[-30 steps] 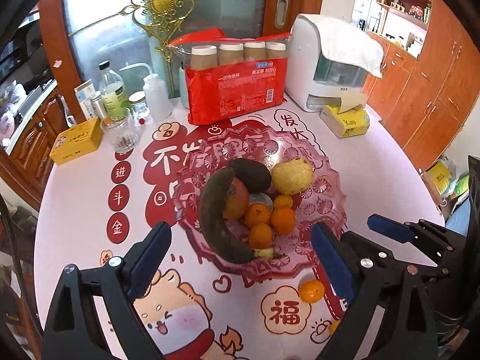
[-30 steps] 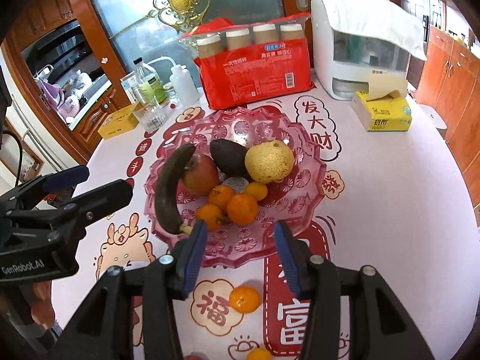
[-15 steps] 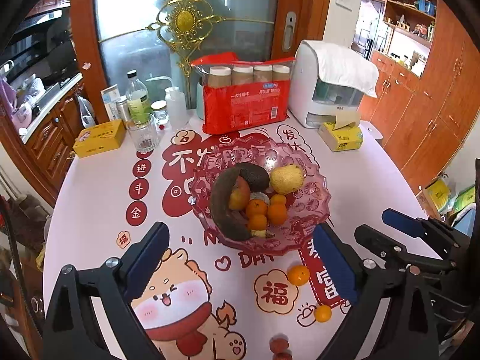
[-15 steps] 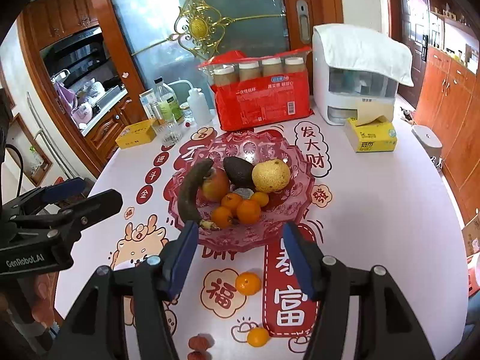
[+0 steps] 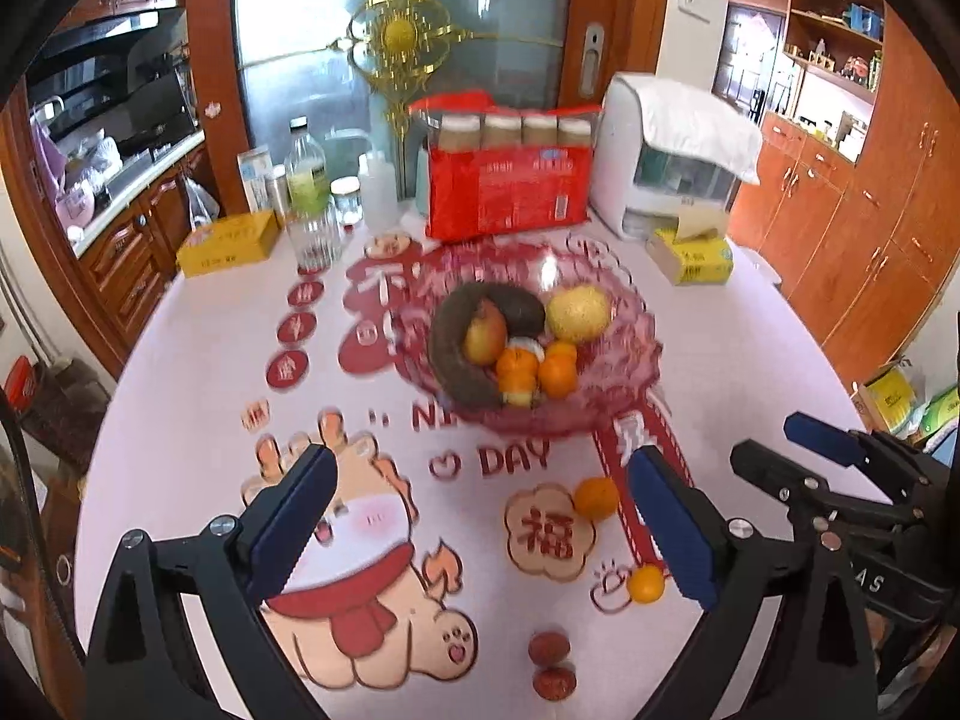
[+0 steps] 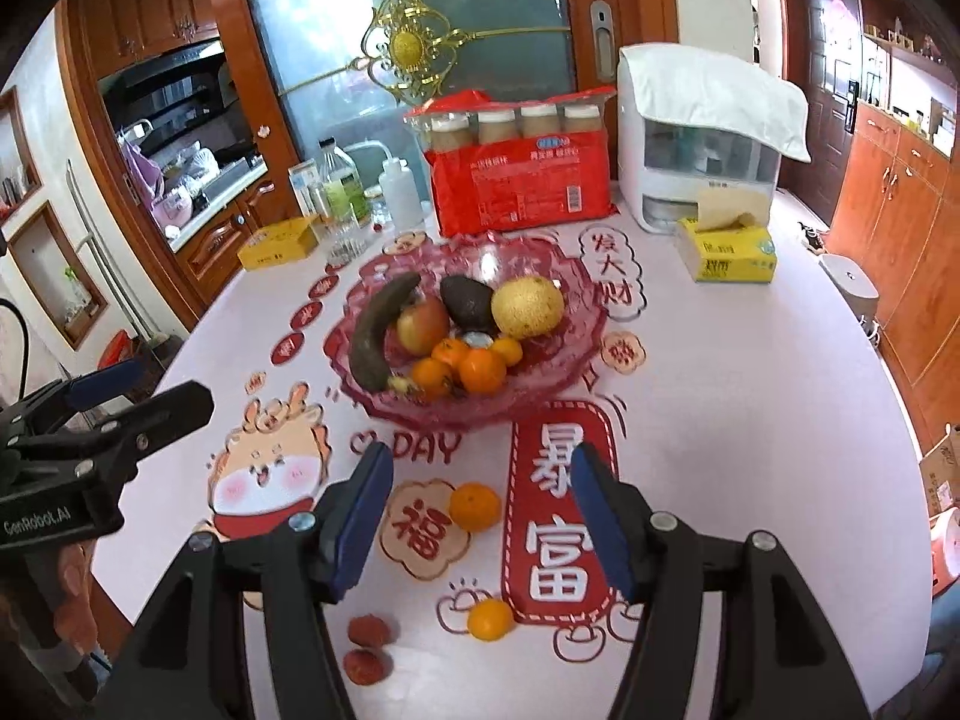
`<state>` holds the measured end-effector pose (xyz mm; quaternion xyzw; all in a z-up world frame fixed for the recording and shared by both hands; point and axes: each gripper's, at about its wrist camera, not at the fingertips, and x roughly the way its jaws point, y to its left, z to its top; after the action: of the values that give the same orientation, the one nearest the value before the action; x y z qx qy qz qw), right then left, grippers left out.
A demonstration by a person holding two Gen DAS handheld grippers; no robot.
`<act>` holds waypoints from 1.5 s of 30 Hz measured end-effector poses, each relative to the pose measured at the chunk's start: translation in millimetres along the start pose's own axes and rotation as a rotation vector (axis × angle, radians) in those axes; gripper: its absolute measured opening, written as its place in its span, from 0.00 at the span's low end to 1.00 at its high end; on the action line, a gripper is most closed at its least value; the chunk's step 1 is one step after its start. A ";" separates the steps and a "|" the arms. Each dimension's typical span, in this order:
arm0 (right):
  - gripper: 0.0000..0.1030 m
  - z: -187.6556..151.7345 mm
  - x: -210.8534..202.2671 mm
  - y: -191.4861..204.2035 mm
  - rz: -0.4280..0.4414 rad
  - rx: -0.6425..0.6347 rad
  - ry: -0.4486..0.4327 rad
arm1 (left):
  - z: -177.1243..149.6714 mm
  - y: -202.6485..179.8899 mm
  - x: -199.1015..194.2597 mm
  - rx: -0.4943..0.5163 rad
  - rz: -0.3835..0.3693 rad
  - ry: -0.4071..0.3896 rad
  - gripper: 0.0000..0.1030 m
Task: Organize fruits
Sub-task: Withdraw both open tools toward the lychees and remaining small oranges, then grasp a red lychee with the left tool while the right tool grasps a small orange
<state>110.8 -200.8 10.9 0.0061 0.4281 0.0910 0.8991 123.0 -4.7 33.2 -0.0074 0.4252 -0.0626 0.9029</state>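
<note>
A pink glass fruit bowl (image 6: 564, 354) (image 5: 636, 360) holds a dark banana (image 6: 378, 330), an apple (image 6: 422, 324), an avocado (image 6: 468, 300), a yellow pear (image 6: 528, 307) and several tangerines. On the table in front of it lie two loose tangerines (image 6: 475, 506) (image 6: 491, 619) and two red lychees (image 6: 372, 630) (image 6: 363, 666). They also show in the left wrist view: tangerines (image 5: 596, 498) (image 5: 646, 585), lychees (image 5: 548, 648) (image 5: 555, 683). My left gripper (image 5: 480, 528) and right gripper (image 6: 480, 516) are both open and empty, held above the near table.
At the back stand a red pack of bottled drinks (image 6: 519, 174), a white appliance (image 6: 699, 150), a yellow tissue box (image 6: 726, 252), a yellow box (image 6: 279, 243), bottles and a glass (image 6: 345, 204). The round table has a printed cloth (image 6: 750, 390).
Both grippers have drawn back and up from the bowl. The lychees and second tangerine near the front edge have come into view.
</note>
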 end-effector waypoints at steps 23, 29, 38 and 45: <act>0.60 -117.5 69.3 -6.6 0.014 -0.028 0.218 | -169.2 -32.6 83.2 -0.037 -0.096 0.356 0.94; 0.51 -122.7 86.6 -3.4 0.011 -0.056 0.234 | -181.4 -34.5 91.7 -0.069 -0.093 0.353 0.76; 0.31 -126.4 98.6 -2.2 0.029 -0.063 0.241 | -181.3 -41.1 93.0 -0.048 -0.107 0.298 0.30; 0.30 -128.4 96.0 -3.1 0.034 -0.067 0.244 | -181.5 -33.0 85.4 -0.064 -0.124 0.308 0.29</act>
<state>71.6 -196.2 -144.5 -0.0279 0.5309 0.1207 0.8383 33.8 -40.4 -145.9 -0.0524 0.5590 -0.1050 0.8208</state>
